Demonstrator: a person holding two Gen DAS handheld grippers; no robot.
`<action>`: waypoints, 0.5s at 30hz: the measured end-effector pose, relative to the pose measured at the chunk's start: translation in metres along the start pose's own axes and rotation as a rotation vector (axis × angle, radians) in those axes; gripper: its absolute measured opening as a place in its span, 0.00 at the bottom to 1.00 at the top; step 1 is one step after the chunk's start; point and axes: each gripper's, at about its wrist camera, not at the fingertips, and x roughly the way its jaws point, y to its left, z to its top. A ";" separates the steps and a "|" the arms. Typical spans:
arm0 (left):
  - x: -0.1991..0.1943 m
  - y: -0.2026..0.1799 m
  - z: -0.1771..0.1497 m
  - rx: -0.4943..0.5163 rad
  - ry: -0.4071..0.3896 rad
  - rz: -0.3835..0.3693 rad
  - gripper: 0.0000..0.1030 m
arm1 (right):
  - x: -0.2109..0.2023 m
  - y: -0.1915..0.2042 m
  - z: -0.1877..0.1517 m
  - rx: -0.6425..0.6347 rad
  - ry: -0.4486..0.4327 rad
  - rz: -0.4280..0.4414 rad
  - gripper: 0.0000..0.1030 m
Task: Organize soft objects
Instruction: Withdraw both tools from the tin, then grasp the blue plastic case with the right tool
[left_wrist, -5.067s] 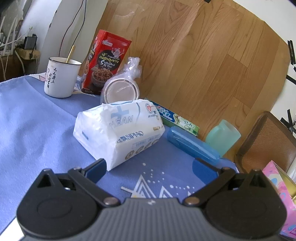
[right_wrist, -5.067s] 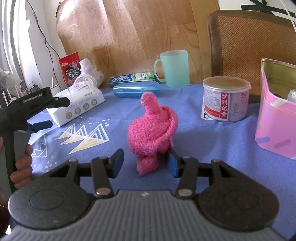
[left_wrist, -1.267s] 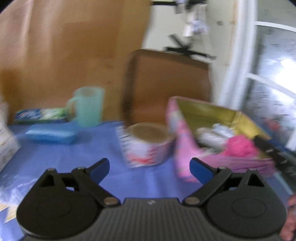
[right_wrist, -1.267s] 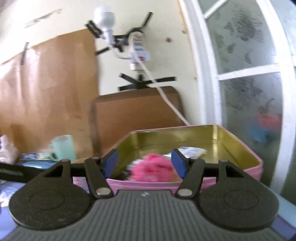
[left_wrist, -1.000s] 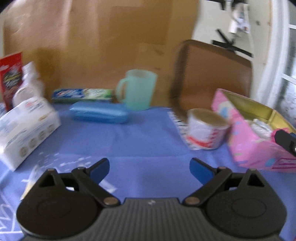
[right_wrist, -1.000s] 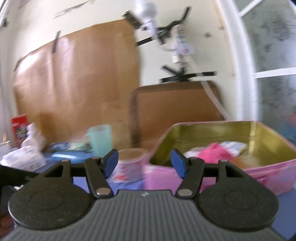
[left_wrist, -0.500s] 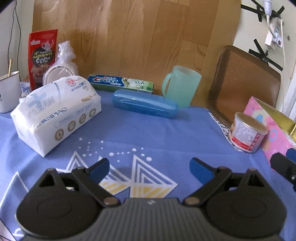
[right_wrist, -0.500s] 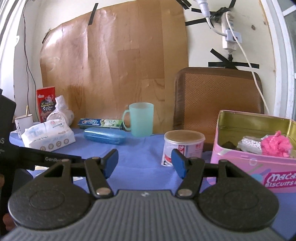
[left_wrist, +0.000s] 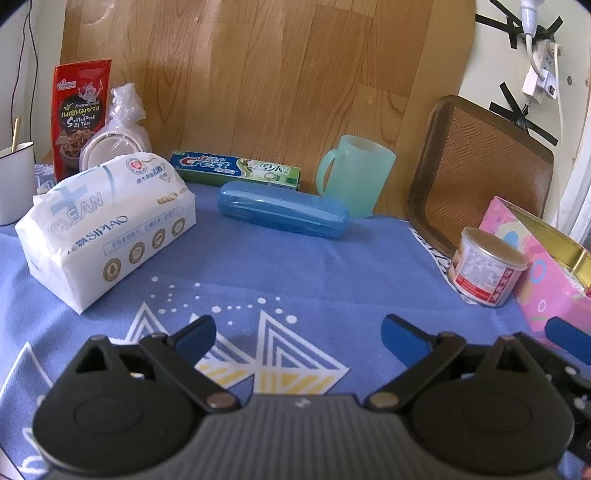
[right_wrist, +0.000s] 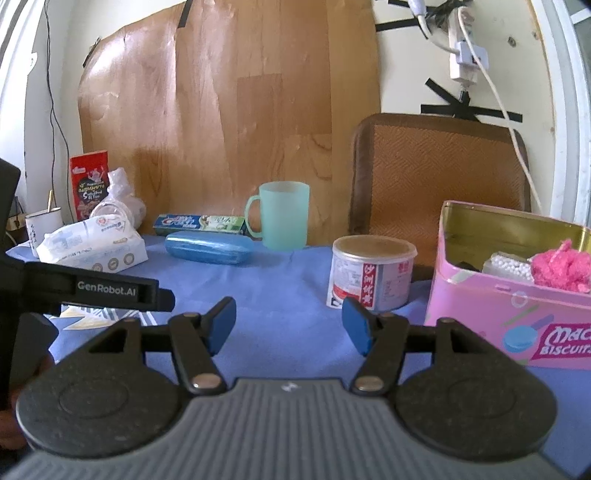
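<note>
wall: cream | wood-grain sheet (right_wrist: 229, 122) taped up | woven chair back (right_wrist: 439, 173) | power strip (right_wrist: 467, 55) | daylight

A lived-in home, by the look of it: the desk (left_wrist: 332, 266) wears a blue patterned cloth and carries household odds, a toothpaste box (left_wrist: 236, 168), a green mug (left_wrist: 356, 181), a tissue pack (left_wrist: 107, 225) and a snack bag (left_wrist: 79, 110) at upper left. A woven chair back (right_wrist: 439, 173) stands behind at right, under a power strip (right_wrist: 465, 55) taped to the wall.
</note>
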 end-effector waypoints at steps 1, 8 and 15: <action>0.000 0.001 0.000 -0.004 0.001 -0.002 0.97 | 0.001 0.000 0.000 -0.001 0.009 0.006 0.64; 0.001 0.005 0.003 -0.032 0.024 -0.018 0.97 | 0.012 0.005 0.003 -0.009 0.042 0.060 0.64; -0.013 0.050 0.019 -0.074 -0.110 0.146 0.99 | 0.108 0.041 0.063 -0.251 0.100 0.266 0.76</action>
